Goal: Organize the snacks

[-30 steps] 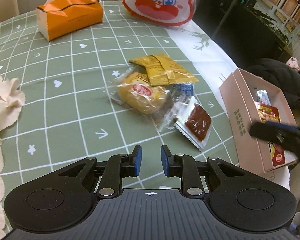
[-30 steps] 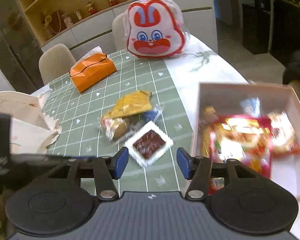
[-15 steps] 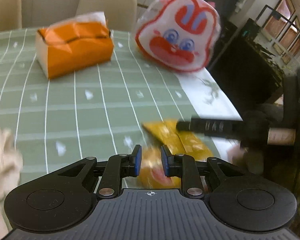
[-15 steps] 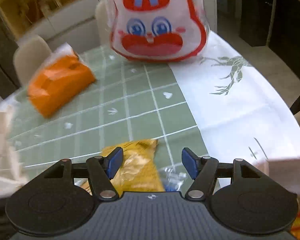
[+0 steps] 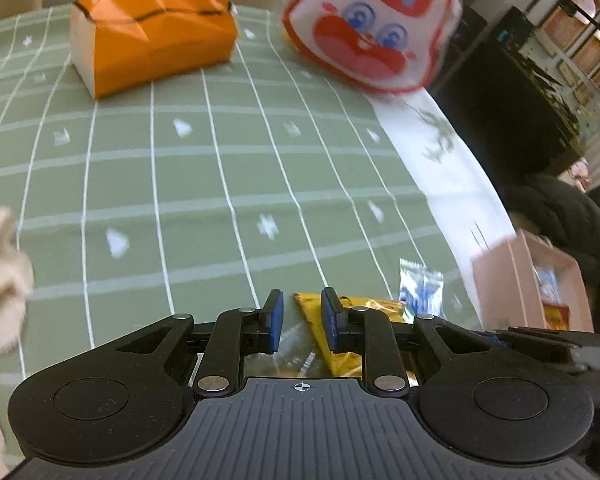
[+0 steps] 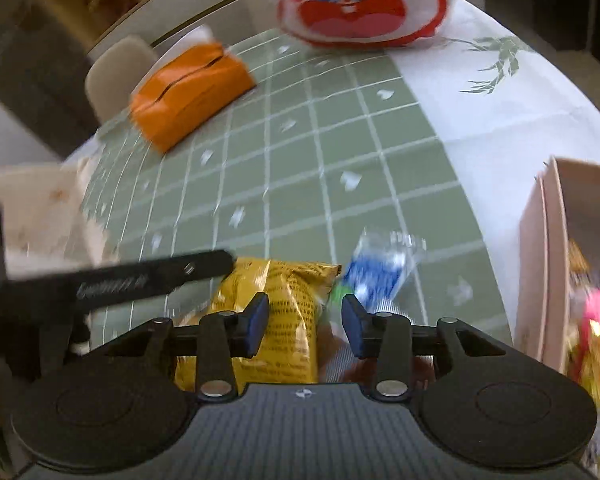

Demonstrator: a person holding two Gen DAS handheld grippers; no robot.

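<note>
Low in the left wrist view, the left gripper (image 5: 300, 322) hangs over the green checked tablecloth (image 5: 204, 184) with its blue-padded jaws set narrow and nothing pinched between them; the tip of a yellow foil snack packet (image 5: 340, 344) lies on the cloth under and just behind the gap, apart from the pads as far as can be seen. Right of the packet sits a small clear-and-blue wrapped sweet (image 5: 420, 288), and at the right edge a pale pink cardboard box (image 5: 500, 280) stands open, with red and blue wrappers showing inside. In the upper left of that frame rests an orange soft tissue pack (image 5: 152, 36); in the upper middle stands a white plastic bag printed with a red and blue cartoon rabbit face (image 5: 372, 28). A cream cloth (image 5: 0, 280) hangs in at the left edge. In the right wrist view, the right gripper (image 6: 302, 326) is low in the frame, its jaws closing and still some way apart, with the yellow packet (image 6: 284, 312) lying below the left pad and partly in the gap; no pad presses on it. The blue sweet (image 6: 376, 272) lies just beyond the right pad, and the pink box (image 6: 540, 264) rises at the right edge. A black finger of the other tool reaches in from the left, blurred.
</note>
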